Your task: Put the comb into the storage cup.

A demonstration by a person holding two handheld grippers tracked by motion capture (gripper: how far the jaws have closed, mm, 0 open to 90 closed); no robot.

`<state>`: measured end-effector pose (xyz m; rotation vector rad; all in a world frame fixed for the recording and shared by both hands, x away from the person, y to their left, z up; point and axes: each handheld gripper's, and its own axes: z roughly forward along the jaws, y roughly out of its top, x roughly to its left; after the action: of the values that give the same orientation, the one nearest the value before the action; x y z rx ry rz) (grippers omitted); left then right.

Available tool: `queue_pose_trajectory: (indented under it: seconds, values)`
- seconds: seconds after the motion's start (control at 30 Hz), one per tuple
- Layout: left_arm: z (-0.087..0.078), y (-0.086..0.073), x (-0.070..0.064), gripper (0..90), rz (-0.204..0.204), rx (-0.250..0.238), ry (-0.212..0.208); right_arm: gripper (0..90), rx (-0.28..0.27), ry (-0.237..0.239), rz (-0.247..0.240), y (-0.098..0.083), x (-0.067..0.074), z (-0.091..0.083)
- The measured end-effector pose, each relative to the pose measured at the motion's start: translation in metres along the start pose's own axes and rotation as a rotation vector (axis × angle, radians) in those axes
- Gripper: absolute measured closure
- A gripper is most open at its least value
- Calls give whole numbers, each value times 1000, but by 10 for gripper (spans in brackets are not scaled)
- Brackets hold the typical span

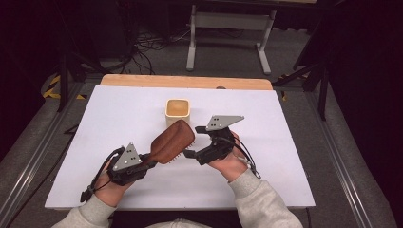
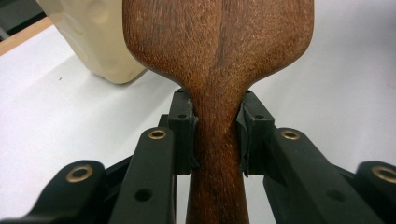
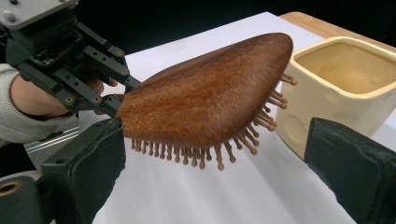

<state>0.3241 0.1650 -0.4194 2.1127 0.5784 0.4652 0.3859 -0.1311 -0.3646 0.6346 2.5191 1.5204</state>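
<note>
While clamped, hairbrush (image 2: 219, 56) extends beyond left claw (image 2: 218, 135).

White tabletop (image 1: 266, 175) on wooden board (image 1: 142, 80), grey carpet (image 1: 228, 52) — white desk frame (image 1: 230, 21), dark surroundings.

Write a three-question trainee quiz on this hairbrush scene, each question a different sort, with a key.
1. True or false: the left gripper is shut on the handle of the wooden hairbrush.
2. Which way do the brush's bristles point? A) up B) down towards the table C) into the cup
3. Fill in: the right gripper has its jaws ____, standing either side of the brush head.

Key:
1. True.
2. B.
3. Open; its pads do not press the brush. The cream cup stands just behind on the white table.
</note>
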Motion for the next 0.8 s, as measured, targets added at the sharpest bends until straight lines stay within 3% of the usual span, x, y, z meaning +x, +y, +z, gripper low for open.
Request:
queue_pose_trajectory:
  seconds: [0.43,0.8]
  values:
    - [1,0,-3,721,11,-2,-3,76,39,23,16,7,1,20]
    - [1,-1,-2,719,5,-8,1,162,23,39,65,8,-3,19]
